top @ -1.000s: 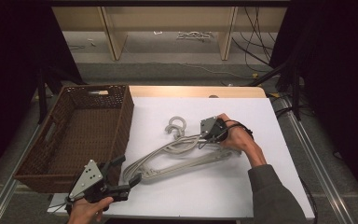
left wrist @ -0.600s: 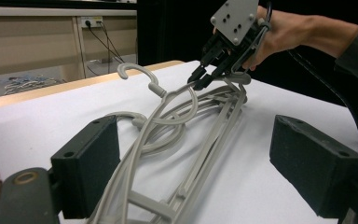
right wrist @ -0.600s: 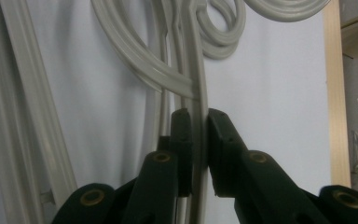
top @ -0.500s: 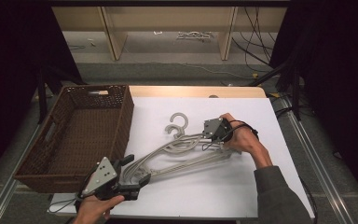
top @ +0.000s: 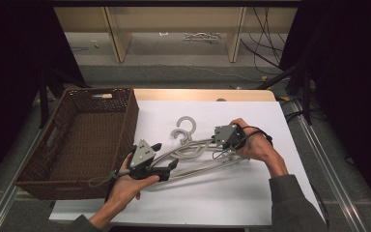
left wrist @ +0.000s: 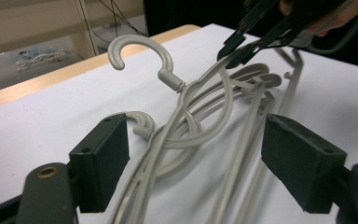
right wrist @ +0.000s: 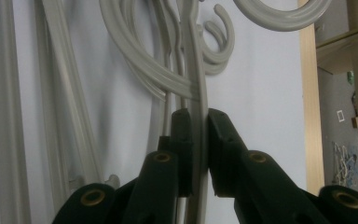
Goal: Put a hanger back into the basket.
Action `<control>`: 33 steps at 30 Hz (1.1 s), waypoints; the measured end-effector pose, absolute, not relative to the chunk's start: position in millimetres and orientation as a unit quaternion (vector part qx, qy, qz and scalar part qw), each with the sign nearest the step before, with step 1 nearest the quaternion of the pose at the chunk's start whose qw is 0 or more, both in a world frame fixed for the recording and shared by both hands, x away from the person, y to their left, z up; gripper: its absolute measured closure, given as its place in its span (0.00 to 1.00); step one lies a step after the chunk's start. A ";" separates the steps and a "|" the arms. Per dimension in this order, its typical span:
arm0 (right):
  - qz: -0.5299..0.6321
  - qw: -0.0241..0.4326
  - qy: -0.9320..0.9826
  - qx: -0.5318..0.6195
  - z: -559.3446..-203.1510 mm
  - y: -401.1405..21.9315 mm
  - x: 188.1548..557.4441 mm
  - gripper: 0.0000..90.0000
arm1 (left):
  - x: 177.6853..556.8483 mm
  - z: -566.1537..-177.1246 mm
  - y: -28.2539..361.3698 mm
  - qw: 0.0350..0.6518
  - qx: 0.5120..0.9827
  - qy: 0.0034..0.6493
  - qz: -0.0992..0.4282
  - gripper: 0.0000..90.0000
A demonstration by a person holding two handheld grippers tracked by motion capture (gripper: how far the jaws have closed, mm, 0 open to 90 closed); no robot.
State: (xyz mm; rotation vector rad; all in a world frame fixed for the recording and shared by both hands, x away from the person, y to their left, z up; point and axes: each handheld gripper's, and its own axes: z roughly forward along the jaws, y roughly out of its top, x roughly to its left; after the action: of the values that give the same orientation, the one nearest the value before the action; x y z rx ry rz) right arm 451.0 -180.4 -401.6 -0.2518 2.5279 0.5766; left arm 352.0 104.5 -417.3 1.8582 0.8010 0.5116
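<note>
Grey hangers [top: 193, 147]; brown woven basket [top: 77, 145]; white table [top: 251, 188].

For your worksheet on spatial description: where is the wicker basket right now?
In the high view, the wicker basket sits at the table's left edge, beside the left gripper and the grey hangers.

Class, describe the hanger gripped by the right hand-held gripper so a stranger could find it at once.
On the white table, right of the brown wicker basket, lie tangled grey plastic hangers. The gripped hanger is the one pinched between the right hand-held gripper; its hook is raised above its neighbours.
</note>
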 end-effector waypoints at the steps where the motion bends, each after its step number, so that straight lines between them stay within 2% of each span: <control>1: 0.218 0.262 0.936 -0.091 -400.2 -180.6 449.1 0.91 | 361.5 -418.4 98.2 0.498 0.770 0.343 0.202 0.28; 7: 0.213 0.266 0.938 -0.071 -395.8 -182.7 442.4 0.91 | 379.0 -422.2 87.4 0.479 0.782 0.352 0.188 0.32; 8: 0.221 0.271 0.931 -0.106 -394.4 -181.3 445.3 0.91 | 381.6 -422.5 86.1 0.476 0.783 0.355 0.186 0.32; 14: 0.226 0.272 0.928 -0.116 -391.7 -178.8 441.8 0.91 | 391.0 -423.0 80.1 0.466 0.790 0.357 0.180 0.35; 20: 0.228 0.274 0.927 -0.116 -389.3 -175.7 437.2 0.91 | 398.4 -426.3 74.4 0.449 0.808 0.354 0.147 0.41; 22: 0.229 0.271 0.929 -0.107 -388.4 -175.3 435.2 0.91 | 400.2 -427.5 73.1 0.446 0.809 0.353 0.146 0.47; 23: 0.229 0.271 0.929 -0.107 -388.4 -175.3 435.2 0.91 | 401.9 -427.8 73.0 0.445 0.813 0.348 0.140 0.47; 25: 0.225 0.262 0.934 -0.091 -388.4 -175.4 432.2 0.91 | 404.0 -428.8 71.4 0.443 0.814 0.348 0.140 0.56; 26: 0.237 0.266 0.926 -0.125 -387.6 -173.3 435.8 0.91 | 407.4 -430.4 70.0 0.443 0.819 0.340 0.130 0.58; 29: 0.235 0.268 0.925 -0.131 -387.2 -172.3 435.7 0.91 | 410.3 -431.7 69.3 0.443 0.823 0.335 0.122 0.70; 30: 0.235 0.268 0.925 -0.131 -387.2 -172.3 435.7 0.91 | 411.0 -432.2 68.8 0.445 0.825 0.330 0.117 0.70; 31: 0.236 0.268 0.925 -0.134 -386.9 -172.0 435.6 0.91 | 411.8 -432.6 68.5 0.445 0.828 0.321 0.114 0.76; 33: 0.236 0.271 0.925 -0.122 -387.6 -172.2 434.5 0.91 | 411.3 -430.8 69.3 0.438 0.837 0.305 0.118 0.81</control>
State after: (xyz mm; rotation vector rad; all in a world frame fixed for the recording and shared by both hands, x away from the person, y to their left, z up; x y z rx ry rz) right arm 434.5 -172.2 -387.6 -0.3300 2.4920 0.6351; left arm 411.3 69.3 -430.8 2.0809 0.7575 0.2945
